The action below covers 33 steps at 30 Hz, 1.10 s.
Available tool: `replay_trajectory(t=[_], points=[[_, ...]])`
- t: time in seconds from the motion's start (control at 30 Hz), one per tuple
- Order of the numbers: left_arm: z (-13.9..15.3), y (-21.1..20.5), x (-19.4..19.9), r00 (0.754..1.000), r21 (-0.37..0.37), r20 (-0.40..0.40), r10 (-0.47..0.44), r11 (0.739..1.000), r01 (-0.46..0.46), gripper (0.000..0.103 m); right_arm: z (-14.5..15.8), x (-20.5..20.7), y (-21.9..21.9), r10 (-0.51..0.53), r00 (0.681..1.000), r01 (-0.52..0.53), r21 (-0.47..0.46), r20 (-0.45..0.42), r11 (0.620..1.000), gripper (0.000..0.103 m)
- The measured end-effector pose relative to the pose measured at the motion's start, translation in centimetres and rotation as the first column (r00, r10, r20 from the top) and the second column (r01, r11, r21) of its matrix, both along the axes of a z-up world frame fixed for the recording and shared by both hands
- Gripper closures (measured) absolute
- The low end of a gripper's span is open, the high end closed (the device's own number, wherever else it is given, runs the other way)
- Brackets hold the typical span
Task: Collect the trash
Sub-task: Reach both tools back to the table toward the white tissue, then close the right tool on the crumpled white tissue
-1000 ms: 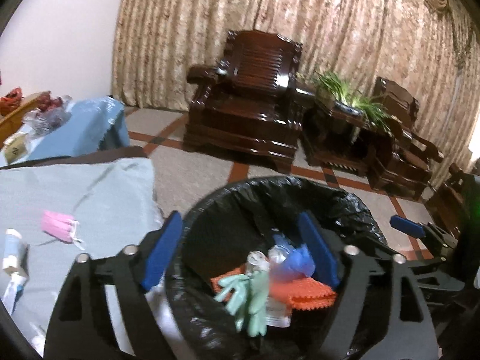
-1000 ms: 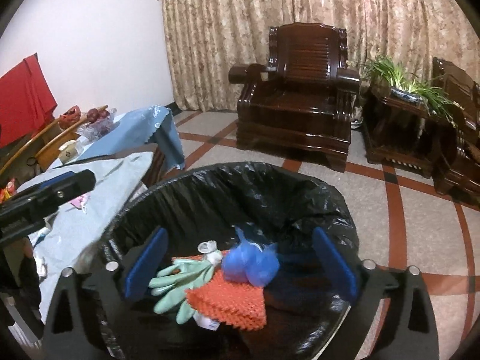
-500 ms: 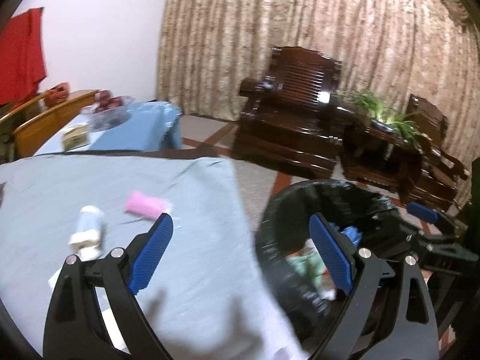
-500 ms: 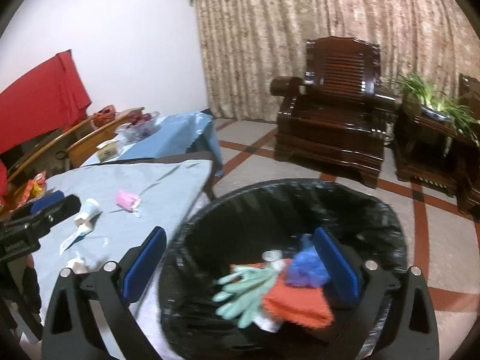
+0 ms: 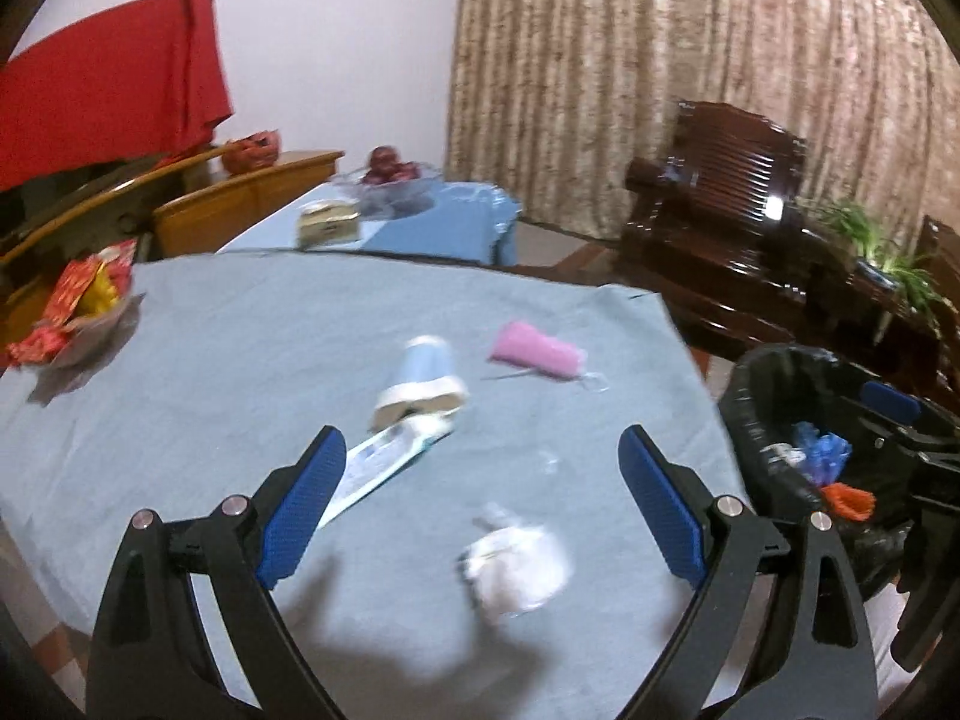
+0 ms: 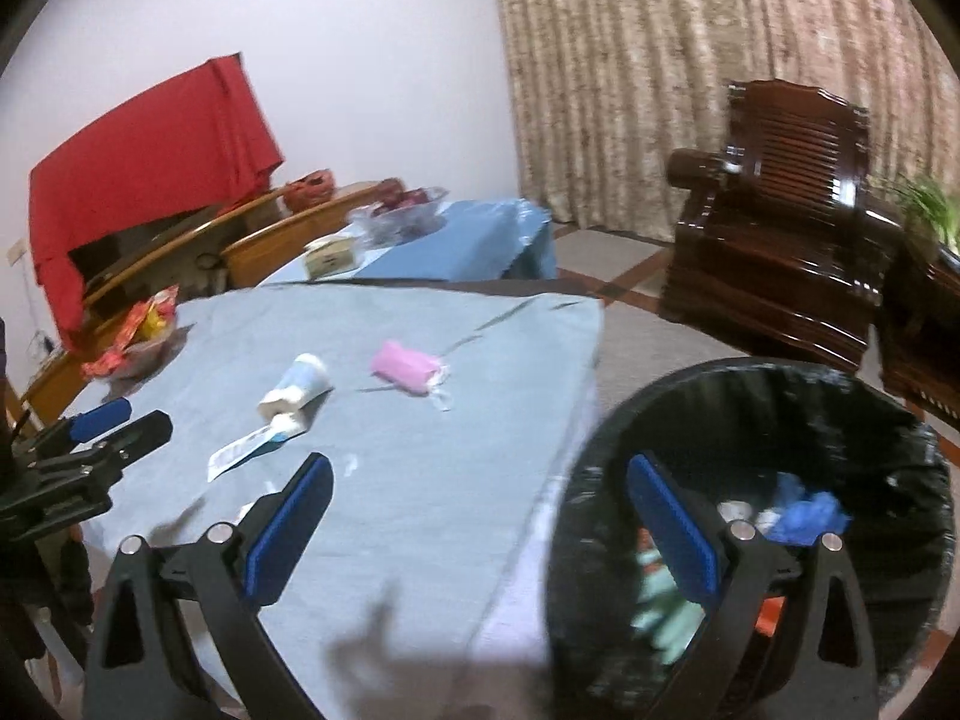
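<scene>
My left gripper (image 5: 480,441) hangs open over the grey-blue tablecloth (image 5: 210,360), with nothing between its fingers. Just ahead of it lie a crumpled white tissue (image 5: 516,558), a flattened toothpaste tube (image 5: 384,468), a pale blue and white bottle (image 5: 420,384) and a pink rolled mask (image 5: 537,356). The black-lined bin (image 6: 750,372) stands at the table's right edge, holding a blue glove (image 6: 807,510) and green gloves (image 6: 660,606). My right gripper (image 6: 480,465) is open and empty, straddling the table's edge and the bin's rim. The left gripper (image 6: 129,420) shows at far left.
A bowl of red and yellow snack packets (image 5: 78,306) sits at the table's left. Behind are a fruit bowl (image 5: 390,174) and a small box (image 5: 329,222) on a blue-covered table. A dark wooden armchair (image 5: 720,228) and a red cloth (image 5: 108,102) stand further back.
Both views have swung left, away from the bin's inside and onto the table. The left gripper now hangs over the tablecloth and the trash there. Both stay empty.
</scene>
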<state>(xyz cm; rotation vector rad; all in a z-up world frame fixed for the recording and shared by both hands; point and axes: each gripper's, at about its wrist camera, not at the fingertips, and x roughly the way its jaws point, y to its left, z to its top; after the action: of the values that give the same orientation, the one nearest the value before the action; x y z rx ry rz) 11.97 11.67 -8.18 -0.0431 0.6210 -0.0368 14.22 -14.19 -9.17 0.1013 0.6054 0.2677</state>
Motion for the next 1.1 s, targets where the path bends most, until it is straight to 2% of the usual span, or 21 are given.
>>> replay_trajectory(t=[0.7,1.1], points=[[-3.9,8.0,-1.1,0.991,-0.007,-0.058,0.122,0.992,-0.123,0.013,-4.8,1.7,12.3,0.174,0.982,-0.177,-0.047,-0.073,0.983,0.006],[-5.1,10.9,-1.1,0.983,-0.005,-0.089,0.161,0.987,-0.162,0.014,-8.3,2.0,16.2,0.191,0.969,-0.203,-0.066,-0.153,0.977,0.007]])
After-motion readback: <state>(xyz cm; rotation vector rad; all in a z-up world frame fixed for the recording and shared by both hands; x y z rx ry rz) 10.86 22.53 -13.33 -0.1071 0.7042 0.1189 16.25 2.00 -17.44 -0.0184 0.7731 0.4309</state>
